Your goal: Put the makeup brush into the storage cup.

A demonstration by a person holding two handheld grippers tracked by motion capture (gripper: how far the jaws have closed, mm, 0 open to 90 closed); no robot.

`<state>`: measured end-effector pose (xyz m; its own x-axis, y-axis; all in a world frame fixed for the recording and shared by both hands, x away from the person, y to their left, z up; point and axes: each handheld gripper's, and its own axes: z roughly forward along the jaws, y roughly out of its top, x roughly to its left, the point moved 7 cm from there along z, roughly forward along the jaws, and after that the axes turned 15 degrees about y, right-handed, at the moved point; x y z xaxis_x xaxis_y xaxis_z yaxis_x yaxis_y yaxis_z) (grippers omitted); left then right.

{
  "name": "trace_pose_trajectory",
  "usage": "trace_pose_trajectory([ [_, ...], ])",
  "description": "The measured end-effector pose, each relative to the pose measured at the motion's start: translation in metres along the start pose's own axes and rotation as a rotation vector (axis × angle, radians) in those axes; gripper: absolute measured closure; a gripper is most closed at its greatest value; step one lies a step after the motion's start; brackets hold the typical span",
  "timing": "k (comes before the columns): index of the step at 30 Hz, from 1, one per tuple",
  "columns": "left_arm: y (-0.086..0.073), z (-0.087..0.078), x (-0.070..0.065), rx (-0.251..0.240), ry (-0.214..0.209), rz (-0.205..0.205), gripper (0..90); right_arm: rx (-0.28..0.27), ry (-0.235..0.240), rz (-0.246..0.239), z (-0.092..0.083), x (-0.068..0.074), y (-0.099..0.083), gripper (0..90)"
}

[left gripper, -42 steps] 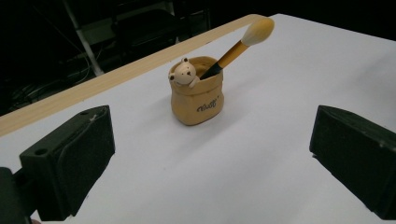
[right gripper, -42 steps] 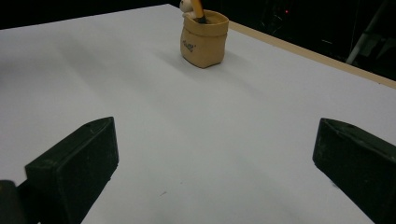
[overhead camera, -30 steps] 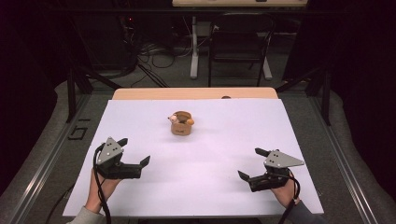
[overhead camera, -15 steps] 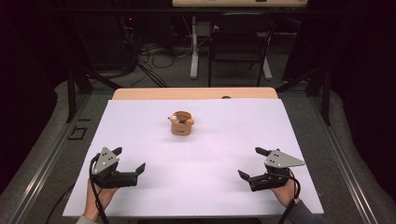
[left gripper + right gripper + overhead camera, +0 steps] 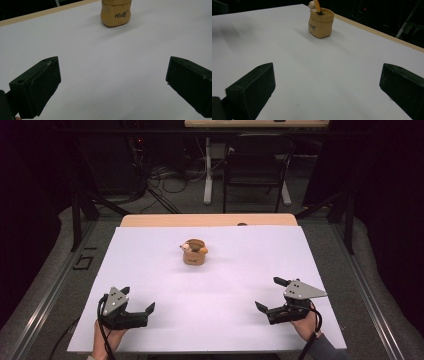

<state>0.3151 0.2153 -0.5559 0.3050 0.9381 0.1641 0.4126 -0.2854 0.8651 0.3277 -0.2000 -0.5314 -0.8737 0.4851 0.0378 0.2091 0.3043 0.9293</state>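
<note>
The place is a lab or recording studio. Black curtains (image 5: 30, 195) enclose a table (image 5: 210, 220) covered with a white sheet (image 5: 210, 295). Loose cables (image 5: 165, 175) lie on the grey floor (image 5: 325, 220) beyond the table's far edge, beside metal stand legs (image 5: 207, 170) and a dark chair (image 5: 255, 165).

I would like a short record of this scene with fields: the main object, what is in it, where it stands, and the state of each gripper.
Object: small tan pouch, upright
Contents: a white piece and an orange piece poke out the top
Place: on the white sheet, far middle
Left gripper: open, empty, near left edge
Right gripper: open, empty, near right edge
Contact: neither gripper touches the pouch
</note>
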Motion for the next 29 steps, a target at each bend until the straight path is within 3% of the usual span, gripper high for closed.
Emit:
trace_pose_trajectory([
  [7, -0.011, 0.001, 0.002, 0.009, 0.001, -0.021, 0.0, -0.003, 0.005, 0.008, 0.000, 0.000, -0.002, 0.0],
  [12, -0.014, -0.001, 0.002, -0.015, -0.003, -0.005, 0.0, 0.001, 0.015, 0.008, -0.002, 0.002, -0.003, 0.0],
  [16, -0.014, 0.000, 0.003, -0.022, -0.008, -0.023, 0.0, -0.021, 0.020, 0.008, -0.002, 0.003, -0.001, 0.0],
  [23, -0.010, -0.005, -0.001, -0.075, -0.056, -0.004, 0.0, -0.014, 0.039, 0.017, -0.002, 0.006, -0.002, 0.0],
  [29, -0.010, -0.006, -0.005, -0.087, -0.060, 0.019, 0.0, -0.014, 0.044, 0.010, -0.002, 0.007, -0.001, 0.0],
])
